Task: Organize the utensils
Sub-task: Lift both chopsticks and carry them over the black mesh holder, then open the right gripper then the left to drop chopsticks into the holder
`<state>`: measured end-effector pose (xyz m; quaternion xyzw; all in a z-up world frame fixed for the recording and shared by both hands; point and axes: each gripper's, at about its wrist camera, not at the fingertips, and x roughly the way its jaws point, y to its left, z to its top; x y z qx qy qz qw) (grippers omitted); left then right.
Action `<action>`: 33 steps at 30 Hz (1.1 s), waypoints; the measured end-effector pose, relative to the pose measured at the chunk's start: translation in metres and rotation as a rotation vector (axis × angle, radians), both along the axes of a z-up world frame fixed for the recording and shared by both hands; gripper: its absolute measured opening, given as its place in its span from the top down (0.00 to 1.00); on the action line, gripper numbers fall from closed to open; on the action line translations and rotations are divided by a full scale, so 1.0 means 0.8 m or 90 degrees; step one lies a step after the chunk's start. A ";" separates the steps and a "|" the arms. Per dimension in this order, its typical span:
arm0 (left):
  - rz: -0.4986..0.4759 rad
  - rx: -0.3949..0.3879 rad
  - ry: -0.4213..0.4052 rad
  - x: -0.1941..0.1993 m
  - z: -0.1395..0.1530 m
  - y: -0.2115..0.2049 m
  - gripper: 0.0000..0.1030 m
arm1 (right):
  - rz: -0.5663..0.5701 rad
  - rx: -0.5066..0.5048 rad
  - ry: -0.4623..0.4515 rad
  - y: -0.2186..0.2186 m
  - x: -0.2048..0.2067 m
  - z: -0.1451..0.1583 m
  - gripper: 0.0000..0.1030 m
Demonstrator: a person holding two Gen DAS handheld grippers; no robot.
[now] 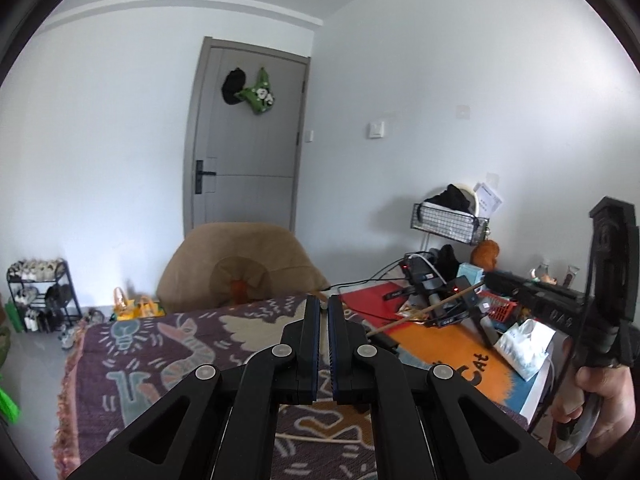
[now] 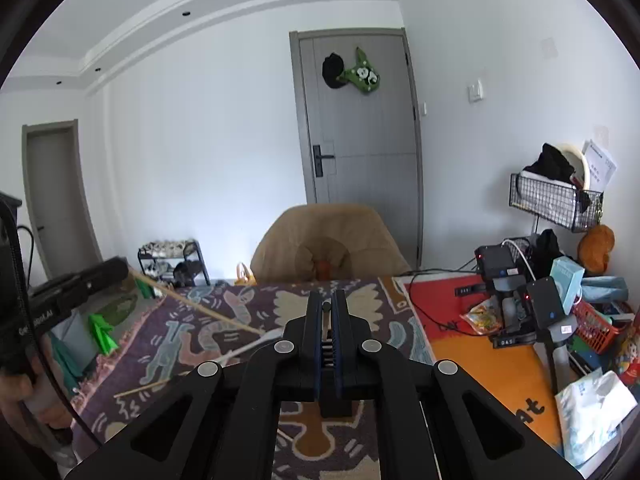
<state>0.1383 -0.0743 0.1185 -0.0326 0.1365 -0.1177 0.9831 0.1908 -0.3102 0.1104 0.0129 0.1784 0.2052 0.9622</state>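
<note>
Low in the left wrist view, the left tool (image 1: 324,310) is clamped on a thin, pale wooden chopstick (image 2: 200,306), seen in the right wrist view slanting from that tool (image 2: 120,268) at centre left across the patterned woven rug (image 2: 192,340) that covers the worktop. The right tool (image 2: 327,304), low centre there, is shut on another slim wooden chopstick (image 1: 424,310), which in the left view runs diagonally at centre right. A white spoon (image 2: 252,346) and a third stick (image 2: 146,388) lie flat on the rug.
</note>
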 end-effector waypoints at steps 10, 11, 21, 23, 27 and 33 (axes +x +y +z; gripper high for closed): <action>-0.048 0.005 0.026 0.041 0.005 -0.034 0.97 | 0.013 -0.007 0.031 0.006 0.044 -0.017 0.94; -0.052 0.008 0.028 0.045 0.005 -0.038 0.97 | 0.012 -0.001 0.038 0.006 0.049 -0.020 0.86; -0.071 0.041 0.054 0.078 0.010 -0.075 0.97 | -0.061 0.192 0.070 -0.071 0.023 -0.071 0.32; -0.069 0.063 0.058 0.083 0.010 -0.086 0.97 | -0.079 0.231 0.078 -0.085 0.014 -0.089 0.31; -0.069 0.100 0.065 0.094 0.005 -0.105 0.97 | -0.111 0.265 0.114 -0.098 0.009 -0.121 0.31; -0.072 0.114 0.072 0.106 -0.006 -0.122 0.97 | -0.124 0.282 0.133 -0.104 0.002 -0.146 0.31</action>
